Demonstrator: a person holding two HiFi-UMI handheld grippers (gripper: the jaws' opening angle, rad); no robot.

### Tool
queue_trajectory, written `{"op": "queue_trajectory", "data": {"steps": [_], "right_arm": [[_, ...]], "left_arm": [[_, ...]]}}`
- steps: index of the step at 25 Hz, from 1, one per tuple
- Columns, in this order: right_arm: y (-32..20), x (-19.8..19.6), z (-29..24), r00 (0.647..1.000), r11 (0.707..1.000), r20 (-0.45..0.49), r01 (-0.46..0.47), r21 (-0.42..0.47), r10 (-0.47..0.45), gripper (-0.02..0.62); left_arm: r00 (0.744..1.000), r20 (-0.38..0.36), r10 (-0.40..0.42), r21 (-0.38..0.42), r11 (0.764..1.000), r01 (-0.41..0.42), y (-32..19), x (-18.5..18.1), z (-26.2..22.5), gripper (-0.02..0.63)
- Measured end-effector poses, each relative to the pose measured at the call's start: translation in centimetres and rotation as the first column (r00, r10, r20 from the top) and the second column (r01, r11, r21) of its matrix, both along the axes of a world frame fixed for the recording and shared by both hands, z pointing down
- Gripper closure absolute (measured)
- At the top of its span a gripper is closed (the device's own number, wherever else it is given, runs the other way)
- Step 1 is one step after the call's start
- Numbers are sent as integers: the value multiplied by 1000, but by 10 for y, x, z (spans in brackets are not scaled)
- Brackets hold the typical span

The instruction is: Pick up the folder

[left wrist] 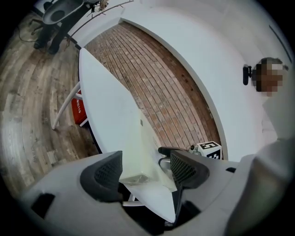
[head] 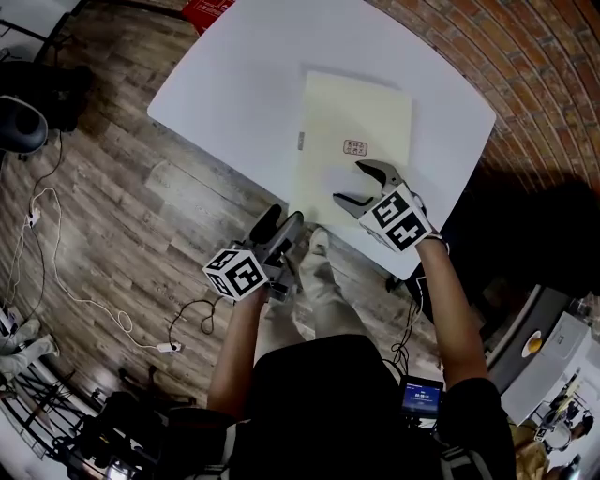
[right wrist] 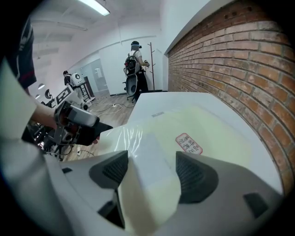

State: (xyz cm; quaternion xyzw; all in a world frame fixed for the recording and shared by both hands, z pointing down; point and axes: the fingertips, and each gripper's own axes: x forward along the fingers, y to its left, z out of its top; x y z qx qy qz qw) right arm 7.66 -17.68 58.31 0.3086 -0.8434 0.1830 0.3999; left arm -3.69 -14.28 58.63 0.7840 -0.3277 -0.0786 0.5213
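Note:
A pale cream folder (head: 354, 131) with a small red-framed label lies on the white table (head: 234, 84), its near end at the table's near edge. My left gripper (head: 279, 223) is at that edge. In the left gripper view its jaws stand wide apart (left wrist: 146, 168), with the folder's near corner (left wrist: 138, 170) between them and the pads not pressing it. My right gripper (head: 349, 181) hovers over the folder's near part with its jaws apart. In the right gripper view (right wrist: 150, 168) a raised part of the folder (right wrist: 152, 184) sits between them, and the left gripper (right wrist: 76, 122) shows beyond.
A brick surface (head: 525, 56) runs along the table's far side. A red box (head: 208, 11) sits under the far corner. Cables (head: 84, 300) trail over the wood floor, and a chair (head: 23, 122) stands at the left. People (right wrist: 133, 60) stand far off.

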Motion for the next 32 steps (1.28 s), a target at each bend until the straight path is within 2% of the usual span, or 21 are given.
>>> {"op": "queue_trajectory", "data": {"steps": [3,20,28,32], "right_arm": [[6,-5,1,1000,1000,5,19,0,-19,293],[32,-18,1,994,994,13,113,13,-113,293],[39,-24,1,989,989,22,145,24,-146,293],[42,-25,2,986,986,30,160,37,-161,293]], "left_arm": [[1000,-28,-6,-26,1000,5,5,-2,5,290],[999,-41,15,-64,998,-18,17,-5,15,285],[996,-57,75,-121,989,-81,28,-1,27,273],[990,-104,95,-146,983,-110,31,3,28,265]]}}
